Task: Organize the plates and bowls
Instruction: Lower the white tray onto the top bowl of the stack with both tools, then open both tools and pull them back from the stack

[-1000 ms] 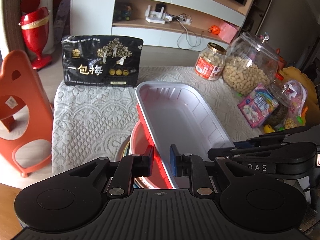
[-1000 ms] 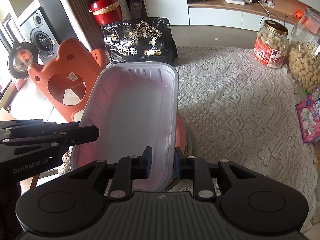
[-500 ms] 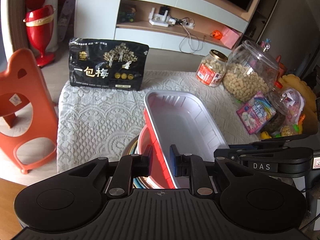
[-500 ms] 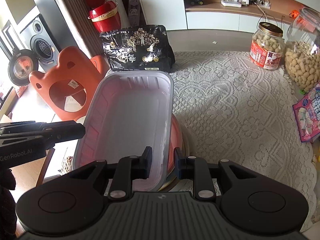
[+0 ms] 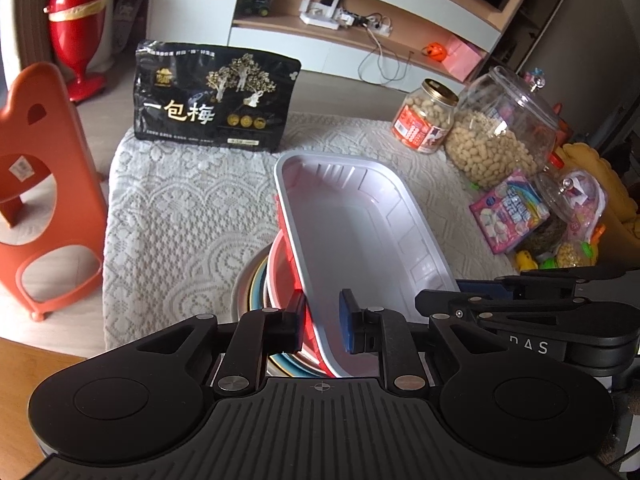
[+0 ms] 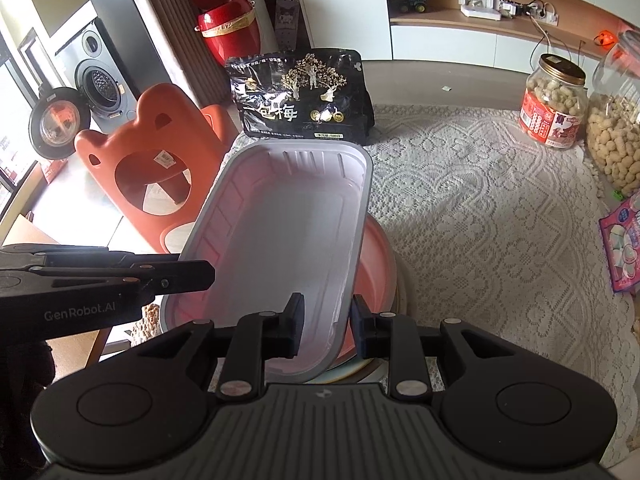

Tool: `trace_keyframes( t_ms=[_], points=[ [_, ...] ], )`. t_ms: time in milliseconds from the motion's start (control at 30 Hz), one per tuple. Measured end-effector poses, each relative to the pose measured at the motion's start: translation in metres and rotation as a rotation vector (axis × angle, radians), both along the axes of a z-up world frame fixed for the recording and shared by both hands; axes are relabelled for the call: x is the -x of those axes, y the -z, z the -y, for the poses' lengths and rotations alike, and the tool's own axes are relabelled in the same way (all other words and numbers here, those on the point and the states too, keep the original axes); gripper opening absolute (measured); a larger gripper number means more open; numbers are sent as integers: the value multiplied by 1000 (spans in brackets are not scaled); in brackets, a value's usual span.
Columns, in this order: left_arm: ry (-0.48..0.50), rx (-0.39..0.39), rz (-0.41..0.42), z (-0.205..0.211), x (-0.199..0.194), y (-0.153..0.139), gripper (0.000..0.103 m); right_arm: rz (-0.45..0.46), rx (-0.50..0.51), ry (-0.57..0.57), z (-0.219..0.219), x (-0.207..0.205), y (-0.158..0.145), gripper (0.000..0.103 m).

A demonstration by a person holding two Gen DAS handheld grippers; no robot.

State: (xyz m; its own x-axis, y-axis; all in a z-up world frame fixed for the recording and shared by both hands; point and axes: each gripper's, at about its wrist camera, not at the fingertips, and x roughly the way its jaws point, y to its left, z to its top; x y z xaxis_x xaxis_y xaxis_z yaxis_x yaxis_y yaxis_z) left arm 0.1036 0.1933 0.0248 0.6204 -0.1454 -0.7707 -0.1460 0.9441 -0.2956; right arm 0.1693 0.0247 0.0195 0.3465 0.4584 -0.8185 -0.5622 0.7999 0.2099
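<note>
A rectangular tray (image 5: 360, 248), white inside and red outside, lies tilted on a pink bowl (image 6: 376, 264) that tops a stack of plates (image 5: 256, 288). My left gripper (image 5: 322, 320) is shut on the tray's near left wall, one pad on each side of it. In the right wrist view the tray (image 6: 280, 248) fills the middle. My right gripper (image 6: 326, 324) straddles its near right rim; its jaws are opening and the pads stand just off the rim. Each gripper shows at the other view's edge, the left gripper (image 6: 200, 276) and the right gripper (image 5: 436, 300).
A lace cloth (image 5: 180, 208) covers the table. At the back stands a black snack bag (image 5: 216, 96). A peanut jar (image 5: 424, 120), a big glass jar (image 5: 500, 136) and a pink candy packet (image 5: 508, 208) crowd the right side. An orange child's chair (image 5: 32, 184) stands off the table's left edge.
The right gripper's jaws have parted a little around the tray's rim. The left wrist view has tipped up slightly. The tray stays on the stack with the left gripper still clamped on it.
</note>
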Motion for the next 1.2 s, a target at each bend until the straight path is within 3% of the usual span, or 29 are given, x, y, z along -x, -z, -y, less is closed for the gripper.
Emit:
trace_keyframes(
  t_ms=[400,800,1200],
  points=[
    [-11,22,2,-2,0,1,20,-6,2,13,5,-1,5,26],
    [-35,-62,37,11,11,-8,20,4,-37,30,19,-2,3,26],
    [-120,-121,102,19,31,-16,20,65,-95,-9,29,13,4,30]
  ],
)
